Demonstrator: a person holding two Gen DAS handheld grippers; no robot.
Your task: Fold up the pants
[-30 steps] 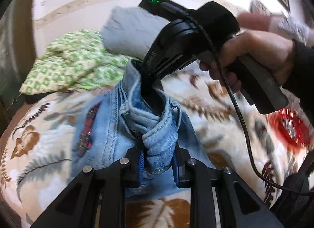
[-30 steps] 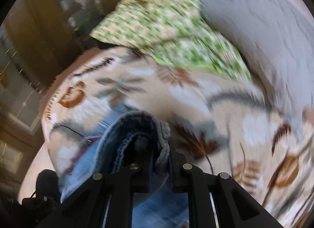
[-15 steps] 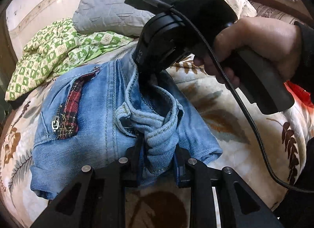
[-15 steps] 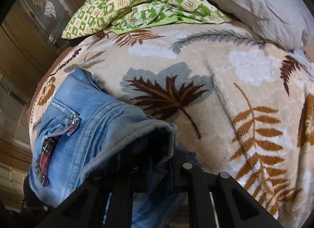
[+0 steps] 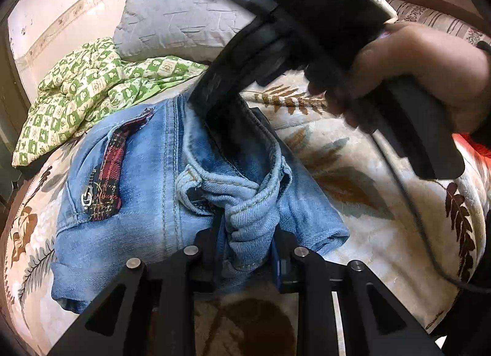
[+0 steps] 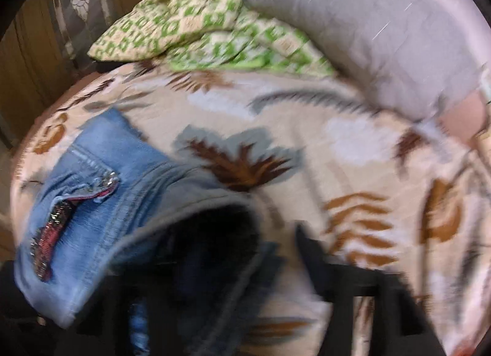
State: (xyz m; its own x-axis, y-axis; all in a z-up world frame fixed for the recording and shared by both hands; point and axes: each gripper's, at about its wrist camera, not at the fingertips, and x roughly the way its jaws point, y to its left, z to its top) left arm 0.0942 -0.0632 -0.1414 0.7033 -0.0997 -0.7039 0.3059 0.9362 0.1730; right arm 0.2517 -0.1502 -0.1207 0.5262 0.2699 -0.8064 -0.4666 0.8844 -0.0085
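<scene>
Left gripper [image 5: 247,244] is clamped tight on a bunched wad of denim at the near edge of the jeans [image 5: 147,178], which lie mostly flat on the bed [image 5: 362,233], zip pocket facing up. In the same left view the right gripper [image 5: 221,116] digs into the cloth further back, fingers buried in a fold, so I can't tell how wide it's open.

Right view is super blurry. The jeans [image 6: 89,211] sag over the right gripper [image 6: 214,267] and hide the fingers, so no call on its grip here either. Green blanket [image 6: 196,24] and pillow [image 6: 368,36] sit well behind.

I'd say lay both edges down together, keep the cloth taut between the grips, then let go once it's flat.
</scene>
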